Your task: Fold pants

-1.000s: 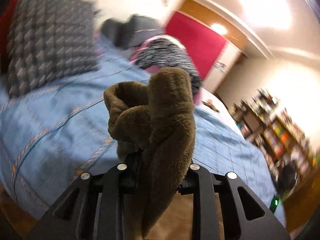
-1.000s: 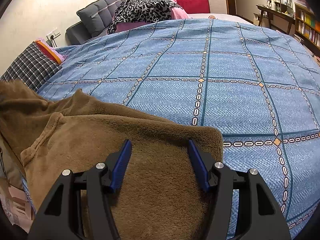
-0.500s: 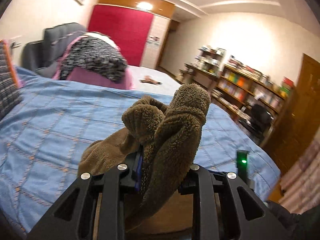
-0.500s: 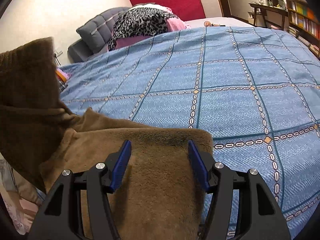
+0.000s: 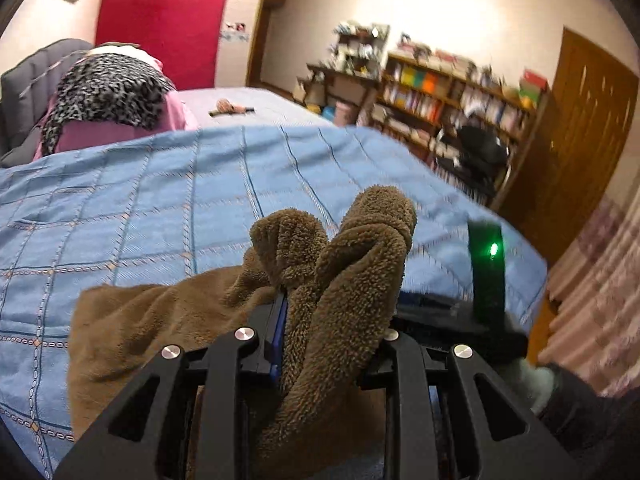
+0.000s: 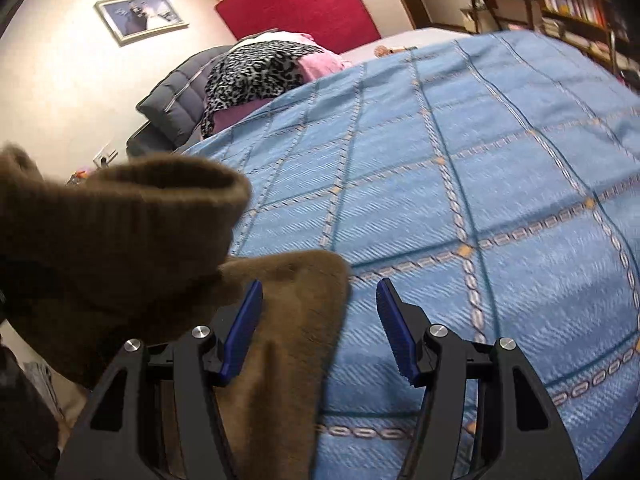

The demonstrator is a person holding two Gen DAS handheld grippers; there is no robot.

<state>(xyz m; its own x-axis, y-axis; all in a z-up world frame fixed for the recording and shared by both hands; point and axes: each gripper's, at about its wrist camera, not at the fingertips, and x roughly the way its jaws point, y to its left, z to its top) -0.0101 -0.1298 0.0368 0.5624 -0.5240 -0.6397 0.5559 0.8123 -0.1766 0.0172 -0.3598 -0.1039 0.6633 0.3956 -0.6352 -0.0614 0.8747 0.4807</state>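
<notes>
Bunching btwn left gripper jaws: pants.

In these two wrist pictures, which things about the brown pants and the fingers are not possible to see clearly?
- Left wrist view: the left gripper is shut on the brown pants; bunched fleece hides its fingertips.
- Both views: the pants' lower part is cut off by the bottom edge, so the fold state is unclear.
- Right wrist view: the raised cuff is blurred, its holder hidden.
- The open right gripper: contact with fabric unclear.

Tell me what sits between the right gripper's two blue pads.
In the right wrist view, the right gripper frames the brown pants' edge and bare blue bedspread; neither pad presses anything.
</notes>
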